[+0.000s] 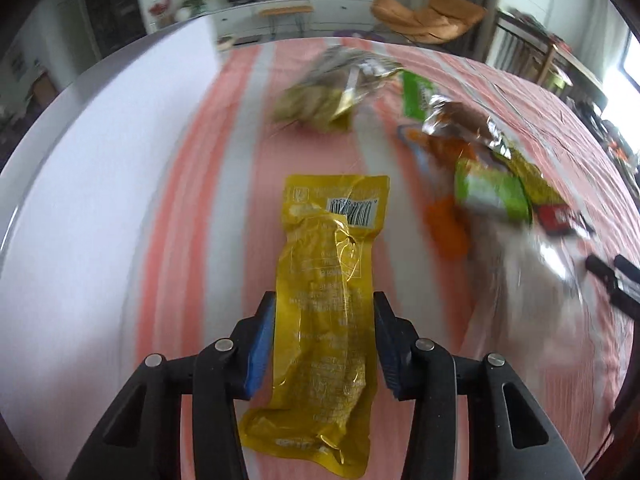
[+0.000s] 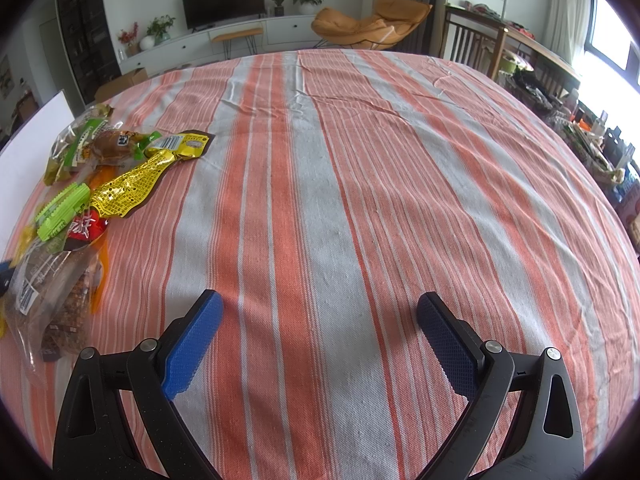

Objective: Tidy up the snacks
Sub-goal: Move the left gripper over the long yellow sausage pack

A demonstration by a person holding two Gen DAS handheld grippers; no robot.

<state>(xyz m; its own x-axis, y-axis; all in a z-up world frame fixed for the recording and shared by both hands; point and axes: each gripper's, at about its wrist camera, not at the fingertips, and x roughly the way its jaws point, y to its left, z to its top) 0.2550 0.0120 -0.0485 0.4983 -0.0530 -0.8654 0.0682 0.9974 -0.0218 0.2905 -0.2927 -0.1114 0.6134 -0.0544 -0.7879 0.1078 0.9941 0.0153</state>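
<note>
In the left wrist view my left gripper [image 1: 324, 304] is shut on a long yellow snack packet [image 1: 328, 296] with a barcode at its far end; it hangs above the striped cloth. Blurred behind it lie more snacks: an olive and brown bag [image 1: 332, 92] and a pile of green, orange and red packets [image 1: 480, 176]. In the right wrist view my right gripper [image 2: 320, 308] is open and empty above the orange and grey striped cloth [image 2: 360, 180]. The snack pile [image 2: 92, 184] lies at its left, with a gold packet [image 2: 132, 188] and a clear bag [image 2: 52, 300].
A white board or box [image 1: 92, 184] stands along the table's left side. The other gripper's black tips [image 1: 612, 280] show at the right edge of the left wrist view. Chairs, a TV cabinet and a cluttered side table stand beyond the table.
</note>
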